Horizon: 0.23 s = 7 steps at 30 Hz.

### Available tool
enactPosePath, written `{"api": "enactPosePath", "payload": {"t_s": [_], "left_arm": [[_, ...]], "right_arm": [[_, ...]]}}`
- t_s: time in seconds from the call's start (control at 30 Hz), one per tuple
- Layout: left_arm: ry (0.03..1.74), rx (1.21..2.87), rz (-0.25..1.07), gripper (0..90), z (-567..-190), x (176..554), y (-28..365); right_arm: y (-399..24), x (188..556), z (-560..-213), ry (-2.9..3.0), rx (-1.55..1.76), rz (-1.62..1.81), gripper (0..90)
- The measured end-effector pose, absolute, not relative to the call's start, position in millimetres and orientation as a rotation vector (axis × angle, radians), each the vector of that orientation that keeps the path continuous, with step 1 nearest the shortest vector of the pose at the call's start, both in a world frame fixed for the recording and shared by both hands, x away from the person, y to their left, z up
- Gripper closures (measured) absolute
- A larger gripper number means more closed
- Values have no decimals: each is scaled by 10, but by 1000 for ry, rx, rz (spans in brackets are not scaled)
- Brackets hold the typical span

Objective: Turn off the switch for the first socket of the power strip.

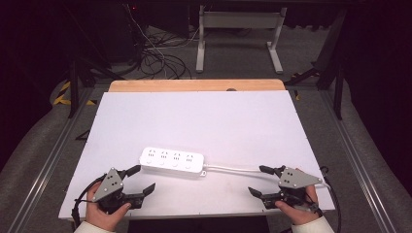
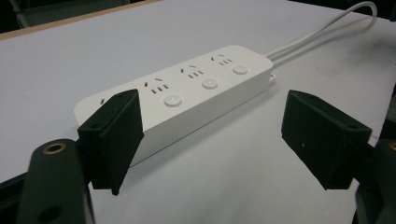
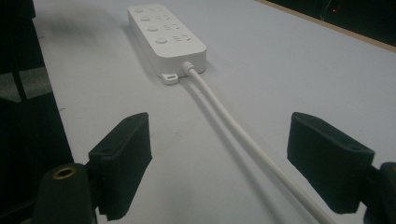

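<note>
Both grippers sat at the near edge of the table [image 1: 145, 111], each held in a hand. On the left gripper [image 1: 143, 180] the jaws stood wide apart with nothing between them; in the left gripper view one black jaw lay just in front of the near end of the power strip [image 2: 187, 93], whether touching it I could not tell. On the right gripper [image 1: 257, 180] the jaws were equally wide and empty, and in the right gripper view the white cable [image 3: 233, 130] ran along the table between them, touched by neither. Farther in, the strip lay flat near the table's middle, sockets up, its cable leaving the right end toward the right gripper.
</note>
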State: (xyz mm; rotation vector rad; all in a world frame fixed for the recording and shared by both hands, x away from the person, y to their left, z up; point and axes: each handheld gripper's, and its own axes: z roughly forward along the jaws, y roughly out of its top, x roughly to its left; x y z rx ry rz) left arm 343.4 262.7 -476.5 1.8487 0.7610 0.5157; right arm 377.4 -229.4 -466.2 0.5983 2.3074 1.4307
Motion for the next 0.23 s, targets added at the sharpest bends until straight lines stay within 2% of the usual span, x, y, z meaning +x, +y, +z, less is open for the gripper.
{"api": "enactPosePath", "payload": {"t_s": [0.23], "left_arm": [[768,1837,523,208,-4761,3431,2655]], "right_arm": [[-2294,3775,-4662,2306,596,1431,220]]}}
